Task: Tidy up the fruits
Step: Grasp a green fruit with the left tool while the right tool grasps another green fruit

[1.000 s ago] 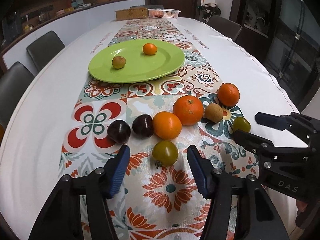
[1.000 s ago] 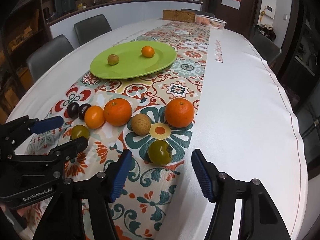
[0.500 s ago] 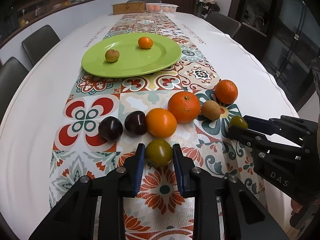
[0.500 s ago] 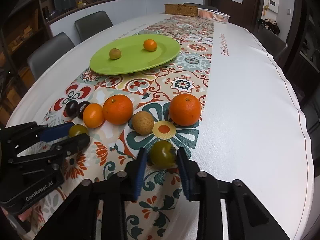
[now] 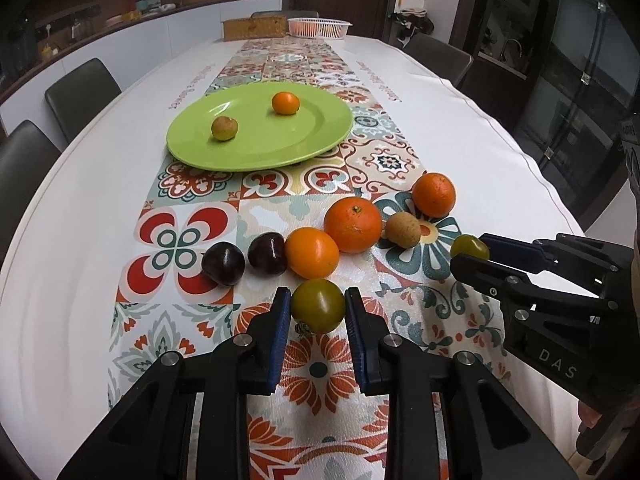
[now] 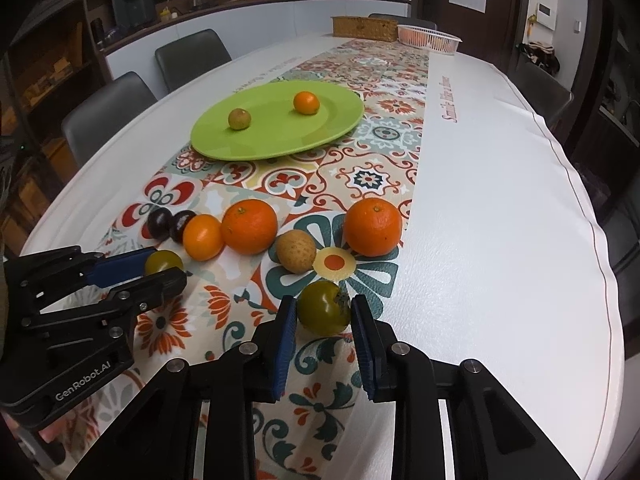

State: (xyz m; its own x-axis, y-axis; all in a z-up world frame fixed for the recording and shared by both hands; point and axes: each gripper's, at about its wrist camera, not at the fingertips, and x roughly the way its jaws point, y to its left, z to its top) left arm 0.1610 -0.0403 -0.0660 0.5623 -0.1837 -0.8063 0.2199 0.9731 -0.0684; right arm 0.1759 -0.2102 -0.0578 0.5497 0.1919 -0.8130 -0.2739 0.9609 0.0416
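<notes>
1. White-clothed dining table (image 5: 460, 128) with patterned tile runner (image 5: 280, 200); dark chairs alongside.
2. Green plate (image 5: 260, 152) mid-runner, holding two small fruits (one orange, one yellowish).
3. Loose fruit row near the plate: oranges, two dark plums.
4. Left gripper (image 5: 318, 312) clamped on one green tomato (image 5: 318, 306).
5. Right gripper (image 6: 324, 314) clamped on second green tomato (image 6: 322, 308), both on the runner.

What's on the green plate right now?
Two fruits sit on the plate, apart from each other: a small orange and a small yellow-green fruit. Nothing covers the rest of it.
</notes>
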